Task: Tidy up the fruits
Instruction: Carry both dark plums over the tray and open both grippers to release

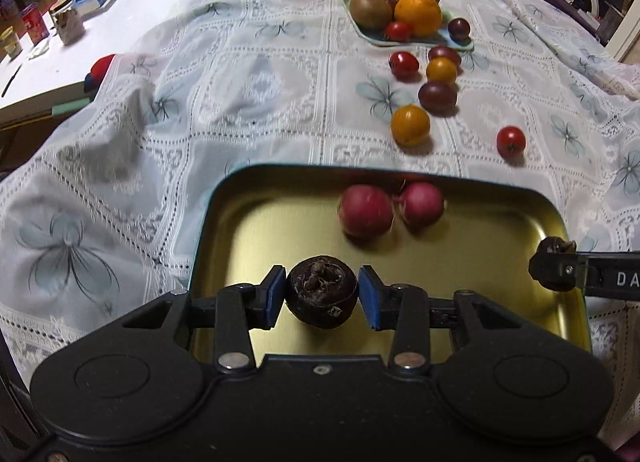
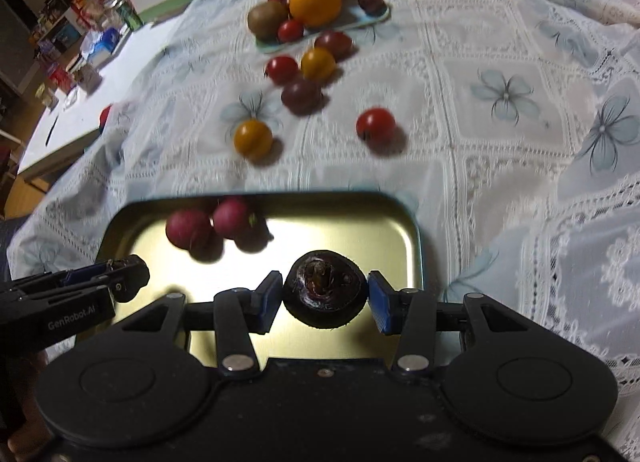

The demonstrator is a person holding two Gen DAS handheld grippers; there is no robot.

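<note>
Gold-lined metal tin, left wrist view: two red radishes at its far side. Left tool, blue pads part-open and clamped on a dark water chestnut above the tin. Right tool enters at right, carrying a second dark corm. Beyond, on the lace cloth: loose cherry tomatoes and a plate with apple, orange, kiwi.

Right wrist view: right tool, pads part-open, grips another dark chestnut over the same tin. Left tool at left edge. Radishes at far left corner.
</note>
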